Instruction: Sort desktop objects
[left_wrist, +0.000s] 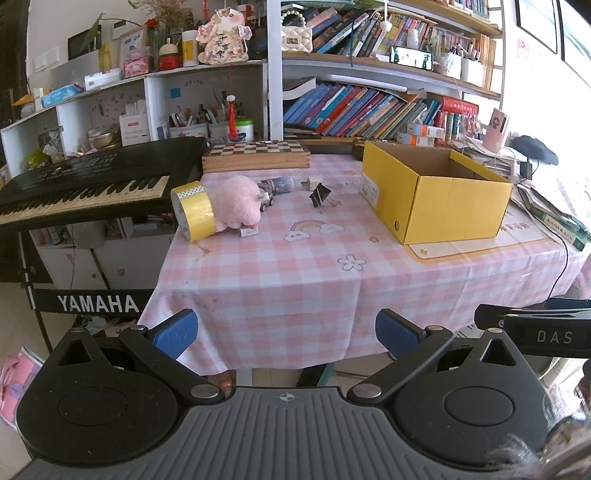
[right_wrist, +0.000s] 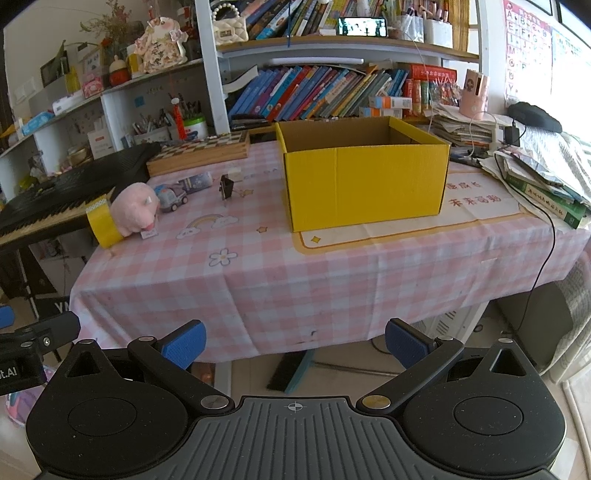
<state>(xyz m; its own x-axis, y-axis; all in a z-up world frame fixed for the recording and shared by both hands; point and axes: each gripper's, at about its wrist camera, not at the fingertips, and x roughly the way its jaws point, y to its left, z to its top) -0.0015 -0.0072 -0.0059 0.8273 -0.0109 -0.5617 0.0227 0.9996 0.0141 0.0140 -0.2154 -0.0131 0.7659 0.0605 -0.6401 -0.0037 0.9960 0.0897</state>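
My left gripper (left_wrist: 286, 334) hangs off the near edge of the counter (left_wrist: 295, 280), jaws wide apart and holding nothing; my right gripper (right_wrist: 295, 343) is the same, apart and empty. So I judge nothing is picked yet. The clutter sits left of centre in the left wrist view: yellow tape roll (left_wrist: 194, 210) touching the pink plush pig (left_wrist: 236, 203), a toy car (left_wrist: 266, 201) behind it, a binder clip (left_wrist: 319, 195) further right. The yellow box (left_wrist: 436, 192) stands open at right. Next I'd reach forward to the pig or tape with the left.
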